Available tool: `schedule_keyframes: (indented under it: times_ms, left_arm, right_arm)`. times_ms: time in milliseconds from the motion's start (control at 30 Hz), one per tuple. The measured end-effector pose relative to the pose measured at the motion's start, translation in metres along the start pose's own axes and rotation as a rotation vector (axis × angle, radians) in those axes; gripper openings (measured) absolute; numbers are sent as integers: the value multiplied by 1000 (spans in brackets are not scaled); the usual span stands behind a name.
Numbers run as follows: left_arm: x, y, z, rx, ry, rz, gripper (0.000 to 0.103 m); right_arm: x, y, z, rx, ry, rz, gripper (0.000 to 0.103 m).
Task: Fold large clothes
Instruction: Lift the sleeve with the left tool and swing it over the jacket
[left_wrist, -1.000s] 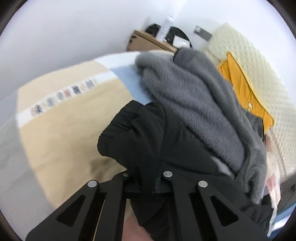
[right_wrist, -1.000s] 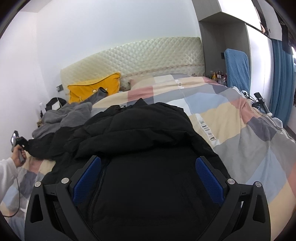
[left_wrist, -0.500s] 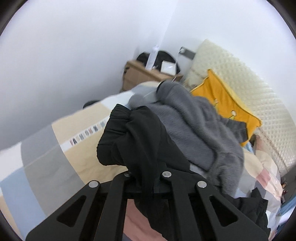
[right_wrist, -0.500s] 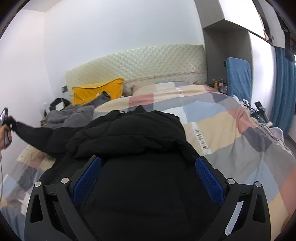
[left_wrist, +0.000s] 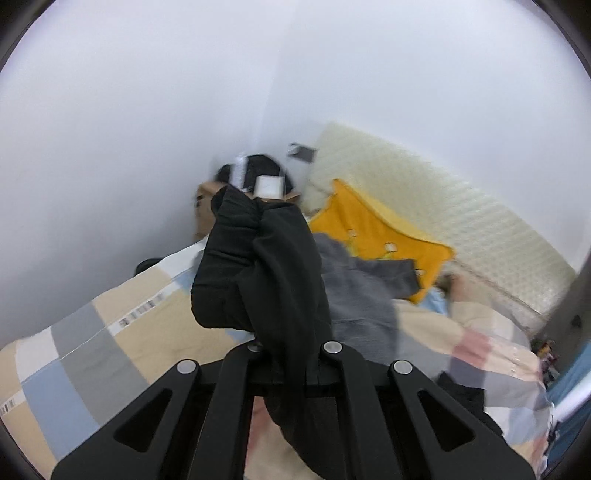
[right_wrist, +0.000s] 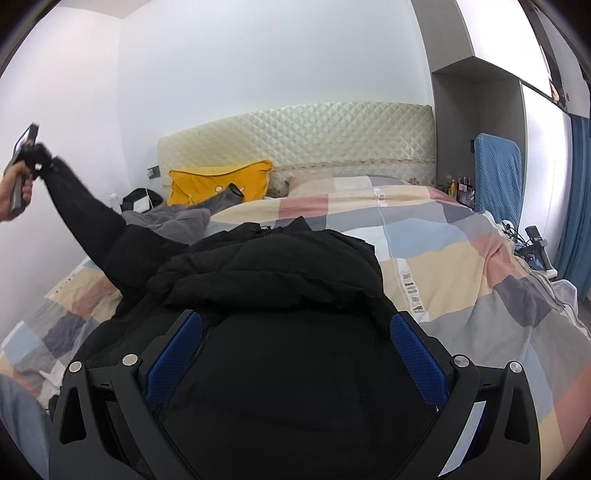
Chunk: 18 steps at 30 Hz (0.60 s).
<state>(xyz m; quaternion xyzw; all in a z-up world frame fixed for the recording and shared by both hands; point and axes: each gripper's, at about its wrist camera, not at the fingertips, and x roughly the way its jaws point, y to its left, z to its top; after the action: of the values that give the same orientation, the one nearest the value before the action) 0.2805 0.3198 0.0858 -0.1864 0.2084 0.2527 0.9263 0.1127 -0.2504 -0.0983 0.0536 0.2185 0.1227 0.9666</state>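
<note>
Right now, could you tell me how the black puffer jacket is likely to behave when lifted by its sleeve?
Probably floppy: the sleeve stretches up to the left hand-held gripper while the black puffer jacket stays heaped on the bed. Likely light but bulky, given its puffy quilting.

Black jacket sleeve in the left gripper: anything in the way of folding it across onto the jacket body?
Nothing visible. The left gripper holds the sleeve raised off the bed, and the jacket body is bare on top. The grey garment lies behind, by the yellow pillow.

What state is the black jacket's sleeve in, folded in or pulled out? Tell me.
Pulled out. The left gripper holds the sleeve stretched up and away from the black jacket, which lies bunched on the bed.
</note>
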Motion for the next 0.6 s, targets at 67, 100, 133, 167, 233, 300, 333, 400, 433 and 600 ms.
schedule_keyframes:
  times_ms: [67, 100, 133, 167, 233, 300, 333, 400, 433, 600]
  left_arm:
    - [-12, -25, 1, 38, -15, -17, 2]
    - [-19, -40, 0, 64, -23, -24, 2]
    - [-25, -54, -1, 87, -28, -32, 2]
    - [-29, -63, -2, 105, -32, -38, 2]
    - [-41, -88, -6, 156, -52, -48, 3]
    - [-48, -109, -12, 198, -67, -51, 3]
    - [-51, -120, -17, 220, -69, -58, 3]
    - [-58, -144, -30, 260, -71, -87, 3]
    - [-61, -160, -38, 291, -73, -104, 3]
    - [-73, -225, -71, 412, -76, -169, 3]
  right_arm:
    - [-3, -7, 1, 24, -12, 0, 103]
    - [-6, -11, 2, 38, -19, 2, 103]
    - [-8, -14, 3, 46, -25, 0, 103]
    - [-10, -15, 4, 49, -29, -1, 103]
    - [-15, -18, 3, 55, -43, 5, 103]
    - [-18, -19, 3, 50, -46, 4, 103]
    - [-18, -19, 3, 48, -44, 3, 103]
    - [-20, -19, 3, 45, -43, 6, 103]
    - [-22, -19, 3, 43, -48, 7, 103]
    - [-25, -28, 2, 57, -57, -3, 103]
